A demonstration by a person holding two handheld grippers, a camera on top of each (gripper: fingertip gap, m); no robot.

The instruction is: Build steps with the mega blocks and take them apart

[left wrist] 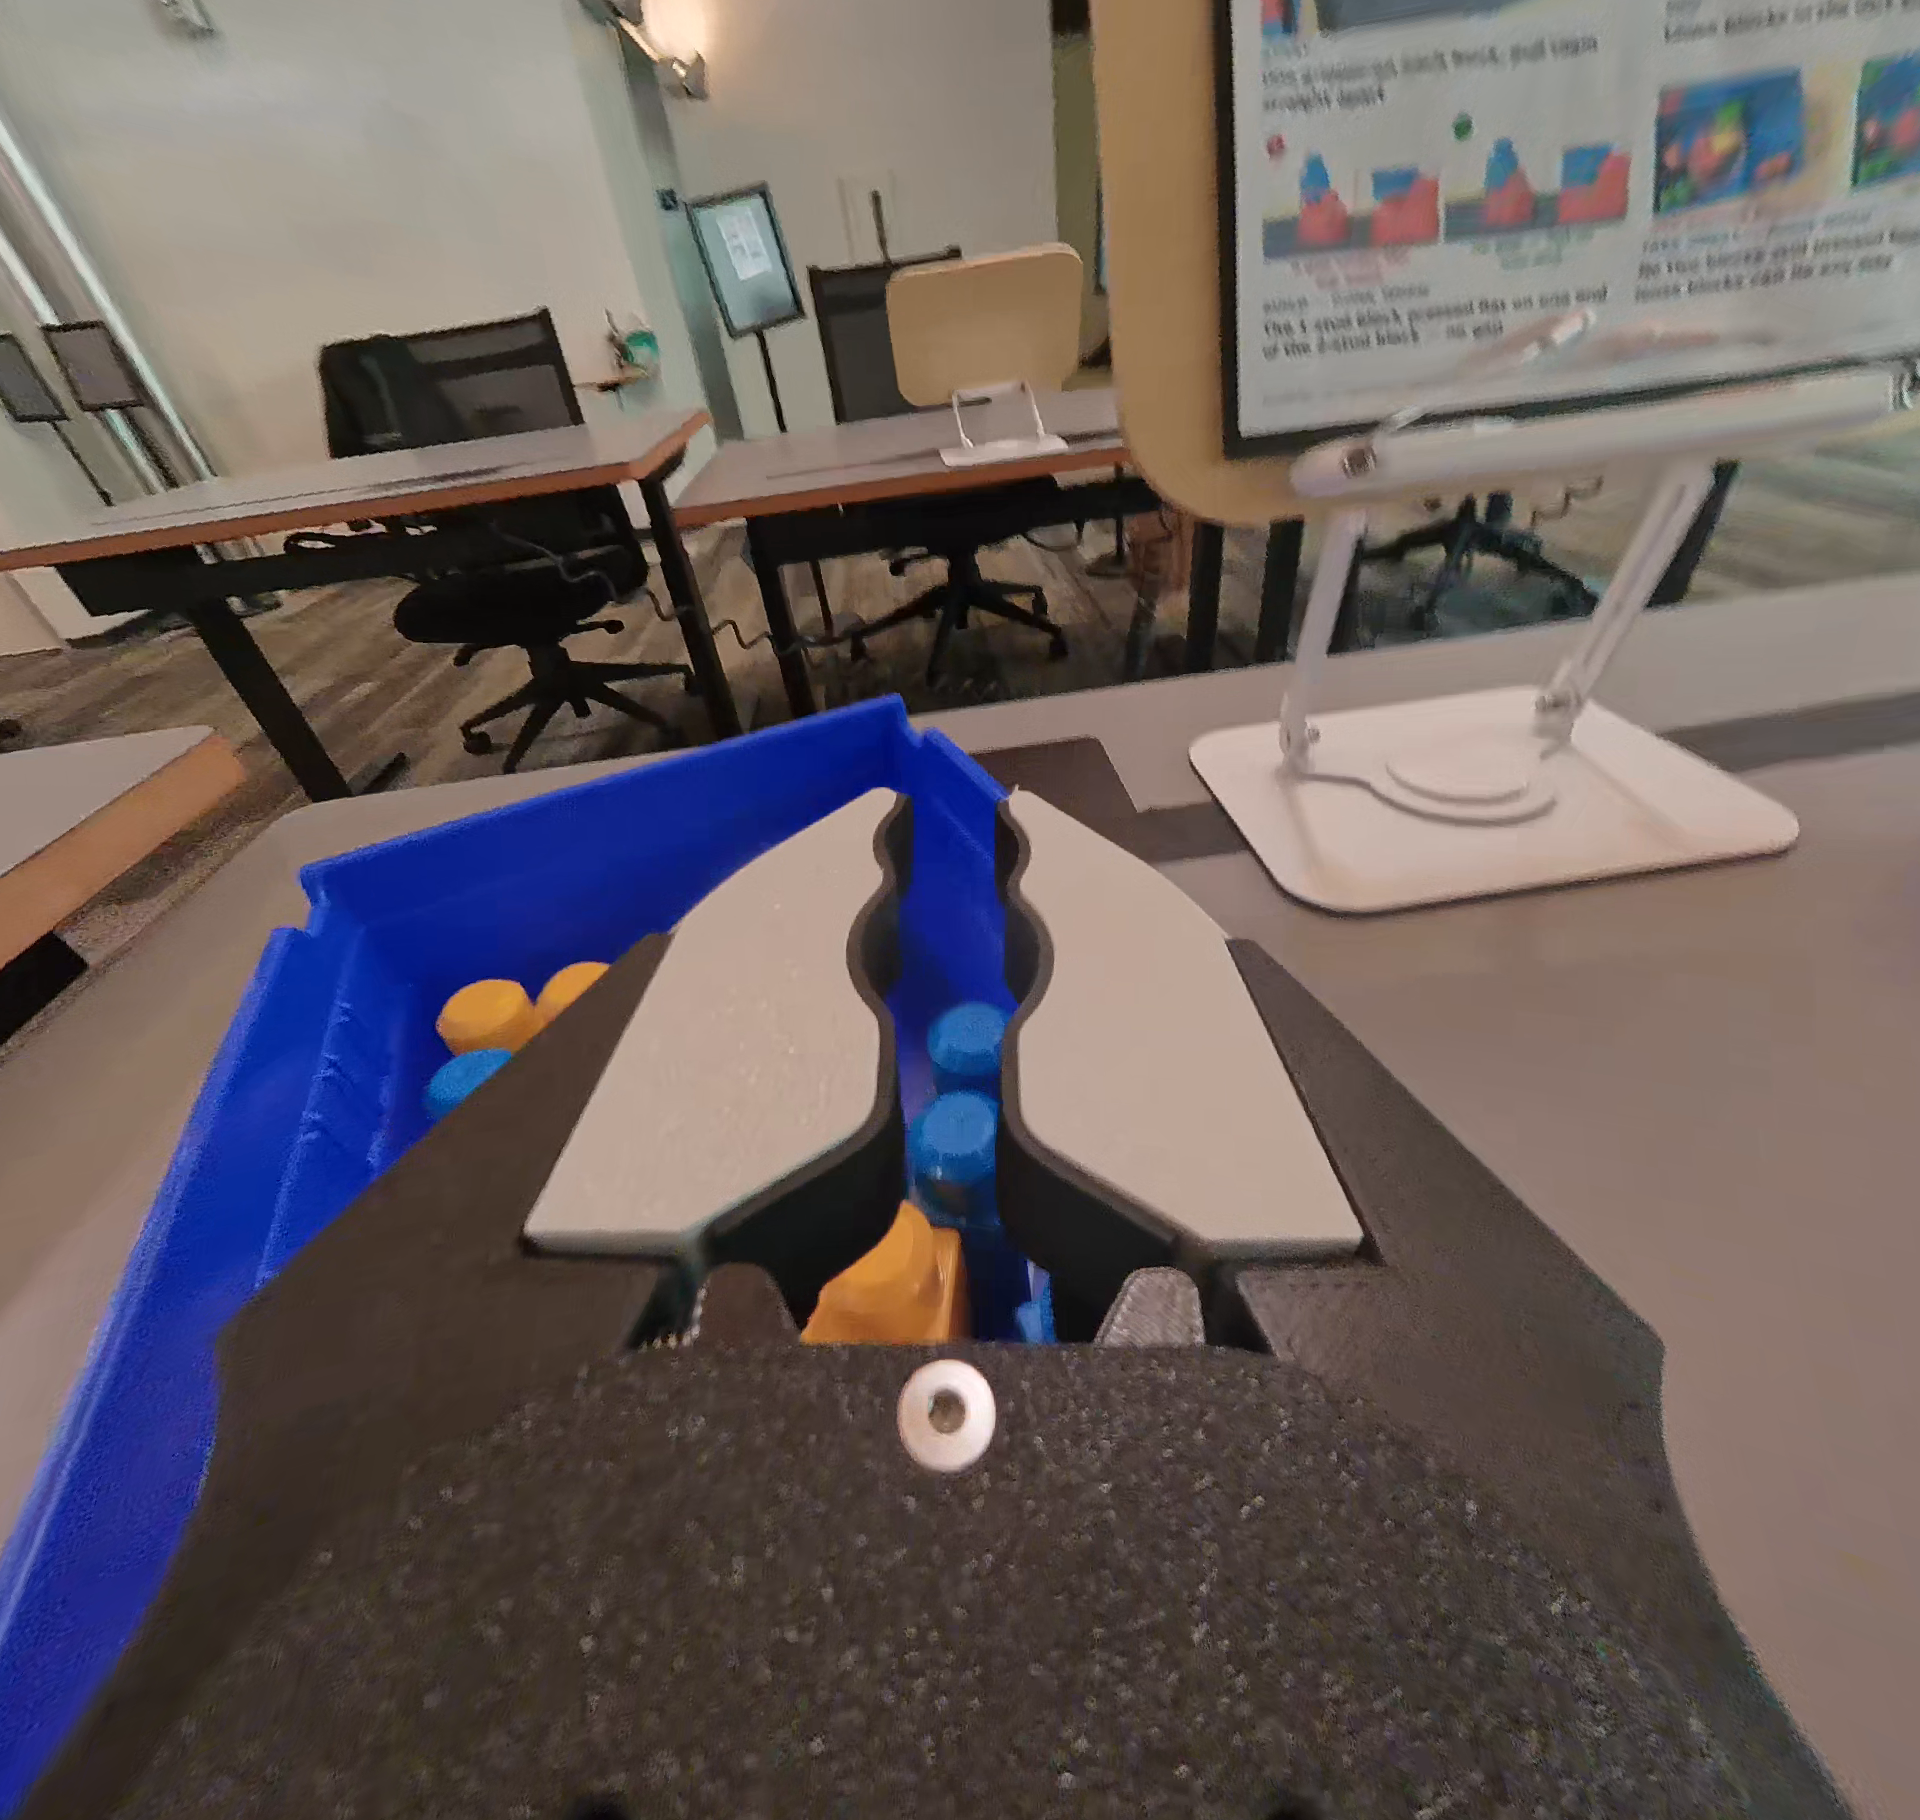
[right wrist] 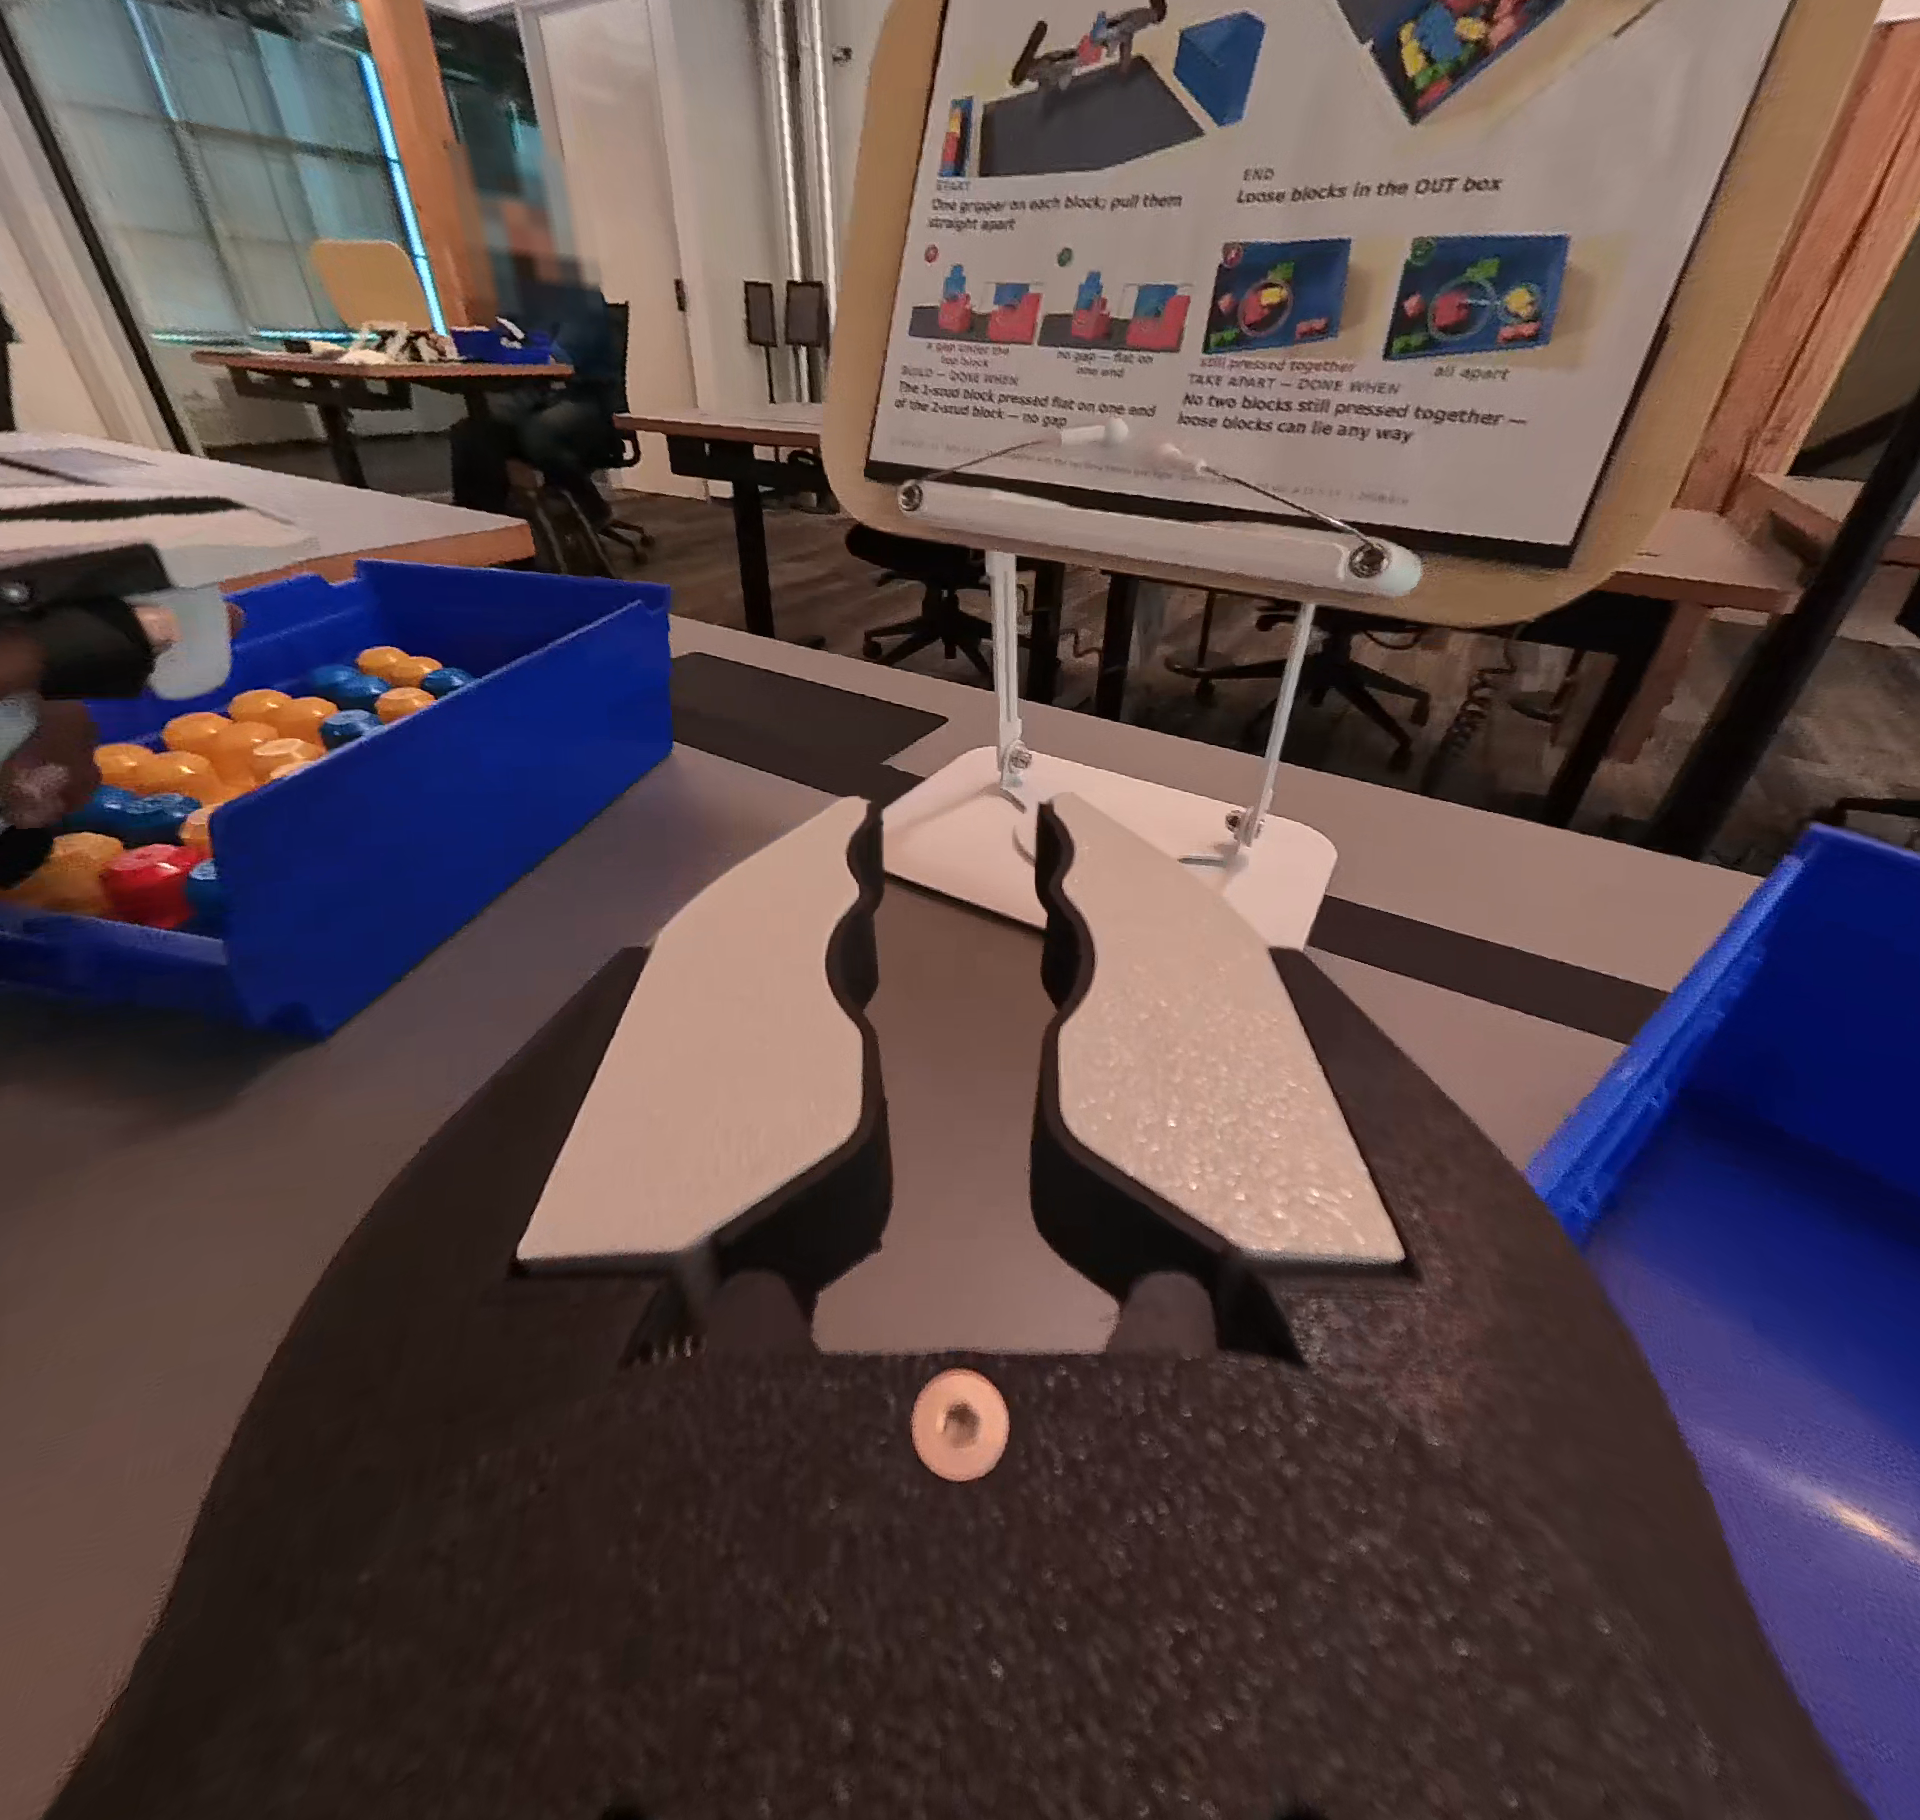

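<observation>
My left gripper [left wrist: 954, 814] is low inside a blue bin [left wrist: 582, 835] of loose mega blocks. Its jaws stand narrow around a blue two-stud block [left wrist: 954, 1126] that fills the gap between them. An orange block [left wrist: 894, 1282] lies under the finger bases, and more orange [left wrist: 483, 1012] and blue studs show to the left. In the right wrist view the same bin [right wrist: 436, 814] stands at the left, full of orange, blue and red blocks [right wrist: 239, 731]. My right gripper [right wrist: 956, 814] is open and empty above the grey table.
A white stand [right wrist: 1101, 845] holding an instruction board [right wrist: 1299, 212] stands just beyond my right gripper; it also shows in the left wrist view [left wrist: 1496, 804]. A second blue bin [right wrist: 1766, 1199] sits at the right, its visible inside bare. A black mat [right wrist: 790, 721] lies on the table. The tips of one gripper are about 30 cm away from the tips of the other. My left tips are roughly 10 cm from the blue two-stud block [left wrist: 954, 1126].
</observation>
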